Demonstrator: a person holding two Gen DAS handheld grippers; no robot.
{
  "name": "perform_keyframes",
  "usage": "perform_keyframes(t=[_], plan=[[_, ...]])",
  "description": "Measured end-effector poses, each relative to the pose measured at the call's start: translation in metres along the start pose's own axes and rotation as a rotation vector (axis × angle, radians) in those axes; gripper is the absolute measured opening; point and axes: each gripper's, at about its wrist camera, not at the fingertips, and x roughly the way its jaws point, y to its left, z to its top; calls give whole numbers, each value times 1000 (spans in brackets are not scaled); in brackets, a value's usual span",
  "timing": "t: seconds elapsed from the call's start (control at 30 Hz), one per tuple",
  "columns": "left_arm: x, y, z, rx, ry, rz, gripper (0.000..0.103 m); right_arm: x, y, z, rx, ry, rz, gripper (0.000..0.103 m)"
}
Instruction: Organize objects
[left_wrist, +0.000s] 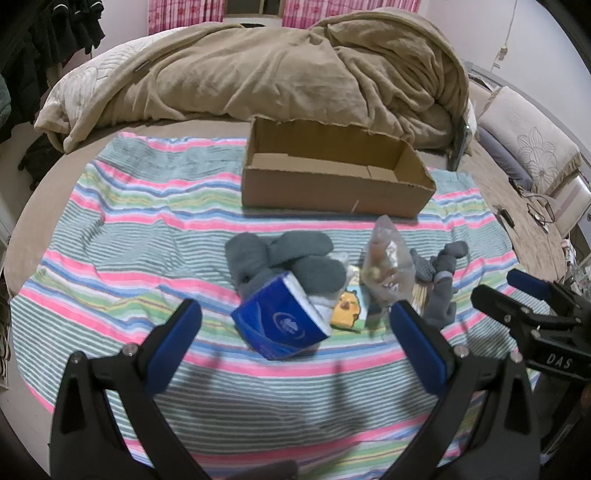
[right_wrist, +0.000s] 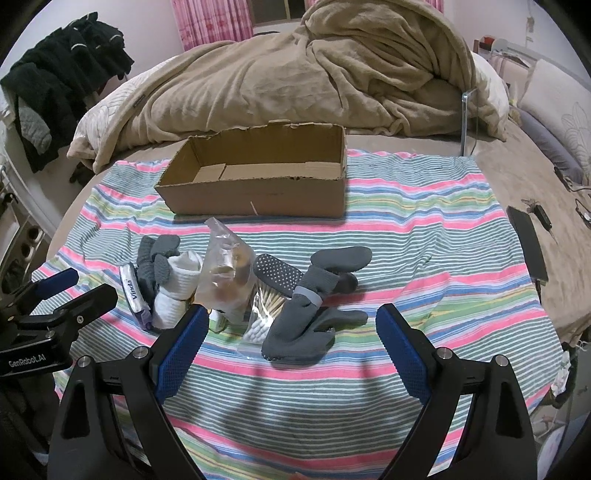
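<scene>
An open cardboard box (left_wrist: 332, 184) (right_wrist: 258, 192) stands empty at the far side of a striped cloth (left_wrist: 147, 229). In front of it lies a pile: a blue tissue pack (left_wrist: 282, 321) (right_wrist: 133, 295), grey socks (left_wrist: 280, 258) (right_wrist: 310, 314), a clear plastic bag (left_wrist: 386, 262) (right_wrist: 225, 273), a bag of cotton swabs (right_wrist: 260, 317), a white sock roll (right_wrist: 177, 291) and a yellow cartoon card (left_wrist: 347, 306). My left gripper (left_wrist: 295, 325) hovers open just before the tissue pack. My right gripper (right_wrist: 291, 325) hovers open before the grey socks. Neither holds anything.
A rumpled tan blanket (left_wrist: 258, 74) fills the bed behind the box. Pillows (left_wrist: 528, 140) lie at the right. A dark phone (right_wrist: 526, 240), keys and cables rest on the brown sheet right of the cloth. Dark clothes (right_wrist: 55, 85) hang at the left.
</scene>
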Motion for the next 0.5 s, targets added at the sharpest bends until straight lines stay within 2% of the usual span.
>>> perform_keyframes(t=[0.5], plan=[[-1, -2, -4, 6, -4, -7, 103, 2, -2, -3, 3, 8, -13, 94]])
